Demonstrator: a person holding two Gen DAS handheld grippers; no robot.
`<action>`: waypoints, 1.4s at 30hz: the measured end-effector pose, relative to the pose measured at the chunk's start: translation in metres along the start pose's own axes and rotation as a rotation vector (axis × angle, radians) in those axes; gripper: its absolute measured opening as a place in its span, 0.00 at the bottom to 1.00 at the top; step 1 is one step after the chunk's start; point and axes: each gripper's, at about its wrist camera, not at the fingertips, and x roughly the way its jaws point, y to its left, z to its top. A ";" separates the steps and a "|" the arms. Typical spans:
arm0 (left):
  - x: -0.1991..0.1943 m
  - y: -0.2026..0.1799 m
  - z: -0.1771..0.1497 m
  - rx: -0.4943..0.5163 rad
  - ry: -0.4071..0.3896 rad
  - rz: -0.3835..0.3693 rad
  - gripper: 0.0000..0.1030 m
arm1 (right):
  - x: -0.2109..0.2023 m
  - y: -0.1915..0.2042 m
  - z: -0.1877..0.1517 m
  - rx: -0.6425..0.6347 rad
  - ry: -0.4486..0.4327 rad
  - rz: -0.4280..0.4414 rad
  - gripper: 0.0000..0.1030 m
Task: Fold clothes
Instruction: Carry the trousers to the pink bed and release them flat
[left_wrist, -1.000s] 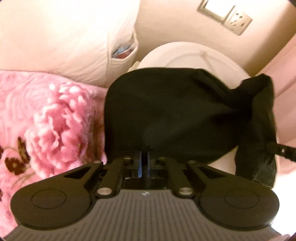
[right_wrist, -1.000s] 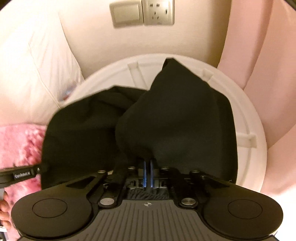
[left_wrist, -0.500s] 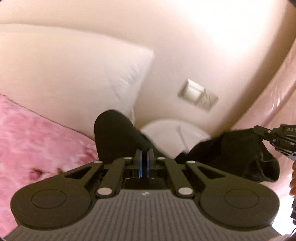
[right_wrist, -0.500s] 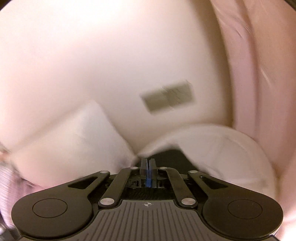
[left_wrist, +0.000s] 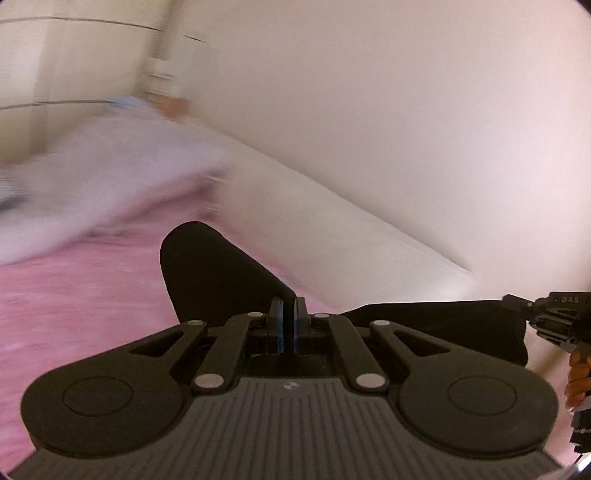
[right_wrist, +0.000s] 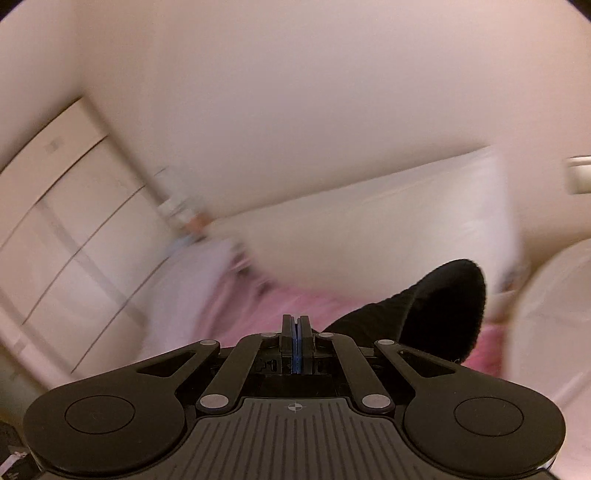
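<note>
Black garment (left_wrist: 214, 273) now above pink blanket (left_wrist: 74, 295)

Warm, soft indoor light fills both my views, with no hard shadows. Only my own black bodywork is sharp — everything beyond smears with motion blur (worst at the left), the wall (right_wrist: 295, 110) washes out pale, and the fisheye bends the edges.
</note>
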 end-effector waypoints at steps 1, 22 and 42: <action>-0.024 0.019 0.000 -0.014 -0.020 0.044 0.02 | 0.007 0.019 -0.009 -0.016 0.023 0.036 0.00; -0.215 0.298 0.013 -0.260 0.020 0.862 0.01 | 0.225 0.271 -0.115 -0.328 0.410 0.266 0.17; -0.244 0.125 -0.226 -0.616 0.321 0.874 0.09 | 0.143 0.119 -0.287 -0.767 1.019 0.201 0.29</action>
